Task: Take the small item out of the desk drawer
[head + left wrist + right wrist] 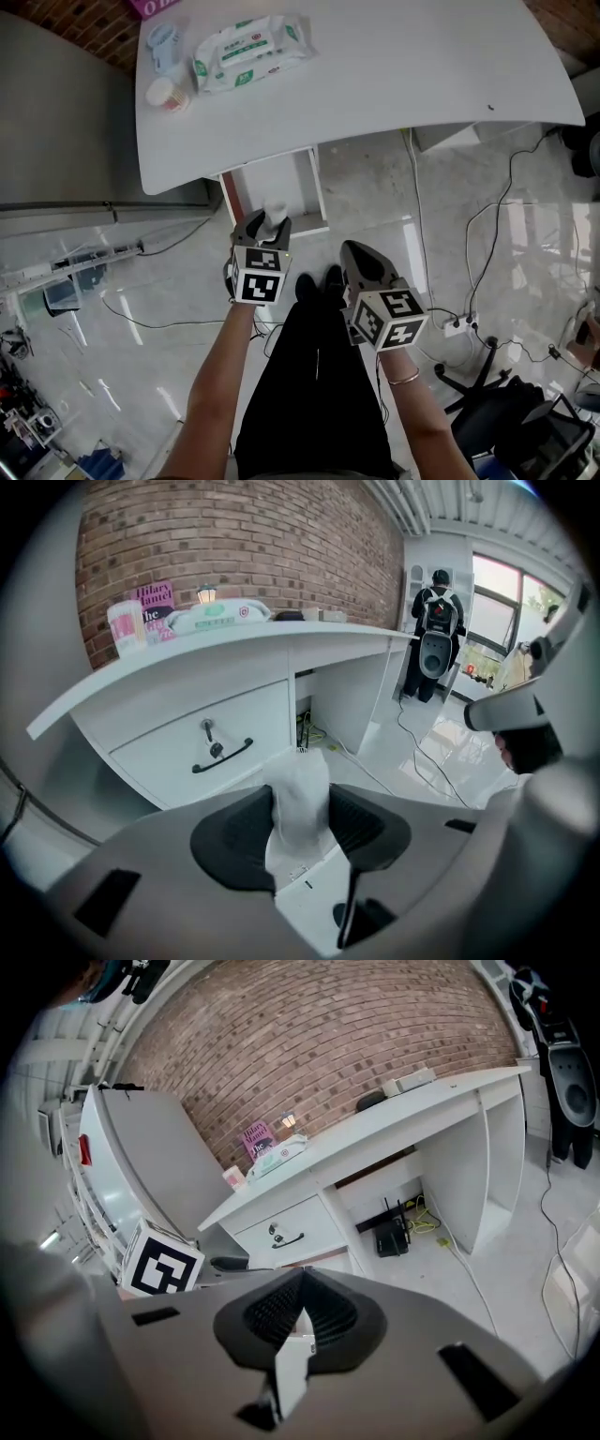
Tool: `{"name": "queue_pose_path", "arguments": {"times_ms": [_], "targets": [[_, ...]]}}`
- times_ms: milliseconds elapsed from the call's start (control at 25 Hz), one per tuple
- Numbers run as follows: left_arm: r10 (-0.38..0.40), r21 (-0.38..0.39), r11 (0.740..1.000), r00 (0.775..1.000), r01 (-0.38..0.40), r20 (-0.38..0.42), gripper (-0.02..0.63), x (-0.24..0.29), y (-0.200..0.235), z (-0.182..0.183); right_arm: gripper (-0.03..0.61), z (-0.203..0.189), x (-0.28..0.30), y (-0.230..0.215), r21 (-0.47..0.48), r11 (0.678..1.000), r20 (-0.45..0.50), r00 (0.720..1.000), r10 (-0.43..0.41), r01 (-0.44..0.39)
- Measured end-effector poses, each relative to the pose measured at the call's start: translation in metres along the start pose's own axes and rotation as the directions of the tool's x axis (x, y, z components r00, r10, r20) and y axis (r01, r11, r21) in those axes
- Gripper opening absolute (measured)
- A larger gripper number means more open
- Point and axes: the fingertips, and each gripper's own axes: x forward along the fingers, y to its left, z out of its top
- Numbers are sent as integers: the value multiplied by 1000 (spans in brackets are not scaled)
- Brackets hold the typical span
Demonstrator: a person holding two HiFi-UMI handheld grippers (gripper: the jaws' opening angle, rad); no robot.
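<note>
My left gripper [267, 223] is shut on a small white packet [276, 215], held in the air in front of the white desk [375, 84]. In the left gripper view the packet [300, 785] stands upright between the two dark pads, and behind it is the drawer front [202, 742] with a black handle and a key. The head view shows the drawer [272, 192] pulled out from under the desk edge. My right gripper [352, 249] hangs beside the left one, lower right, jaws together on nothing. In its own view the right gripper [300, 1309] is shut and the drawer front [286, 1232] lies ahead.
On the desk's left end lie a wet-wipes pack [248, 52] and two cups [169, 94]. A grey cabinet [56, 122] stands left of the desk. Cables and a power strip [459, 325] cross the floor at right, near an office chair [506, 412]. A person [438, 621] stands far off.
</note>
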Motion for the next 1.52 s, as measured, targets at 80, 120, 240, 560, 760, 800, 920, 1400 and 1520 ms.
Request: {"name": "queue_pose_path", "arguments": {"times_ms": [80,120,240,560,760,800,920,1400,1520], "targets": [[10,0,1000,1000,-10,23,189,-13,4,5,5,5,-4,8,-14,1000,1,1000,-1,1],[14,-3,1000,999,-14,32,189,-20,6,7,5,7,-7,12,-19,1000,2,1000,0,0],[26,-20,999,998,-25,56,189,-38,12,13,5,18,-13,23,-35,999,9,1000,1,-1],[36,-103,994,989,-21,145,189,-89,18,29,5,48,-29,49,-60,998,37,999,6,-4],[62,-148,988,982,-36,177,189,-111,23,33,5,66,-37,57,-111,994,51,999,15,-9],[66,-159,987,981,-36,183,189,-116,24,33,5,68,-39,59,-117,993,52,999,16,-10],[70,-205,978,975,-26,210,189,-129,27,35,5,72,-43,62,-139,990,51,998,21,-14],[121,-336,942,949,-16,292,189,-179,37,49,5,94,-58,82,-200,980,68,997,37,-23],[138,-354,935,941,-20,310,189,-189,42,50,5,98,-60,90,-209,977,75,996,50,-33]]}}
